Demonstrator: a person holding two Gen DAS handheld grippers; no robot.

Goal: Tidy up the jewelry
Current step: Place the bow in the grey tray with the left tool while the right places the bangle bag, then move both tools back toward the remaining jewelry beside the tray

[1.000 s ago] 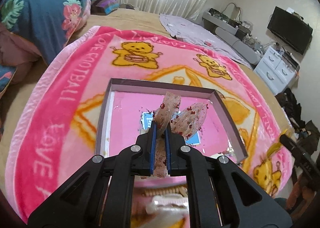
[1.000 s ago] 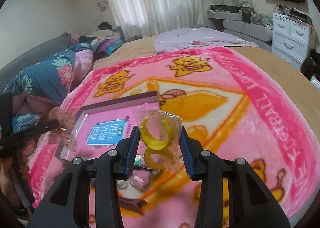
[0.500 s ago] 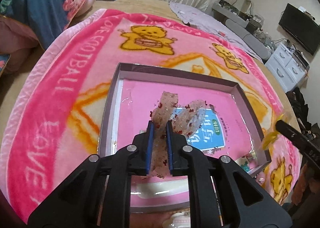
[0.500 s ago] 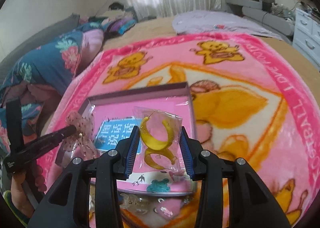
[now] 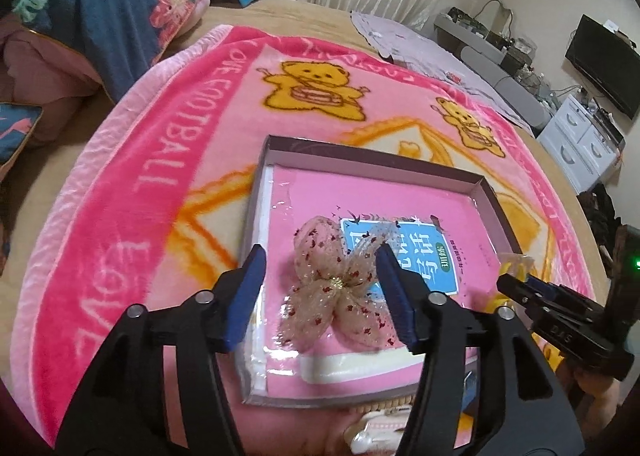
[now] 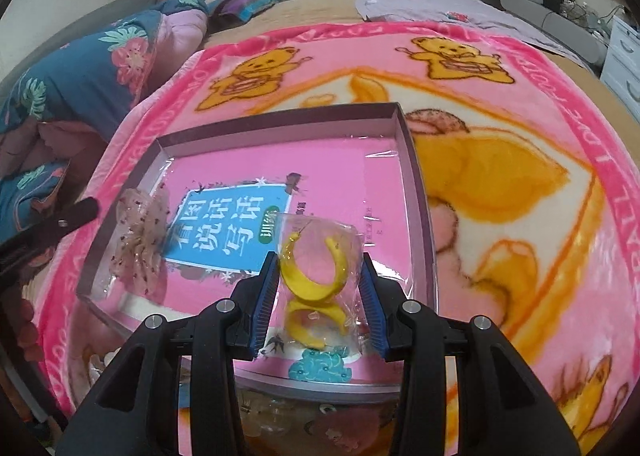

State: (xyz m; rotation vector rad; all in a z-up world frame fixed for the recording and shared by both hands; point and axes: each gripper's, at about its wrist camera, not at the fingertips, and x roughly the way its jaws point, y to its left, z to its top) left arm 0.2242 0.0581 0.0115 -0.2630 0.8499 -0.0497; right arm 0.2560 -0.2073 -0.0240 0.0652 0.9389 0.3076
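Observation:
A shallow mauve box (image 5: 372,154) (image 6: 408,136) lies on the pink blanket, a pink book with a blue label (image 5: 416,256) inside. A sheer beige bow with red dots (image 5: 336,284) lies in the box's near-left part; it also shows in the right wrist view (image 6: 142,236). My left gripper (image 5: 322,294) is open around the bow, its jaws apart on both sides. My right gripper (image 6: 320,290) is shut on a clear bag of yellow hoop earrings (image 6: 314,268), held over the box's near-right part; the bag also shows in the left wrist view (image 5: 514,266).
The pink teddy-bear blanket (image 5: 160,160) covers the bed. Several small hair pieces lie in front of the box (image 5: 384,420) (image 6: 272,412). A folded blue floral quilt (image 5: 100,8) is at far left, a white drawer unit (image 5: 580,144) at right.
My left gripper lowered into the box and opened, releasing the bow, which now lies spread on the book. My right gripper moved forward over the box with the earring bag.

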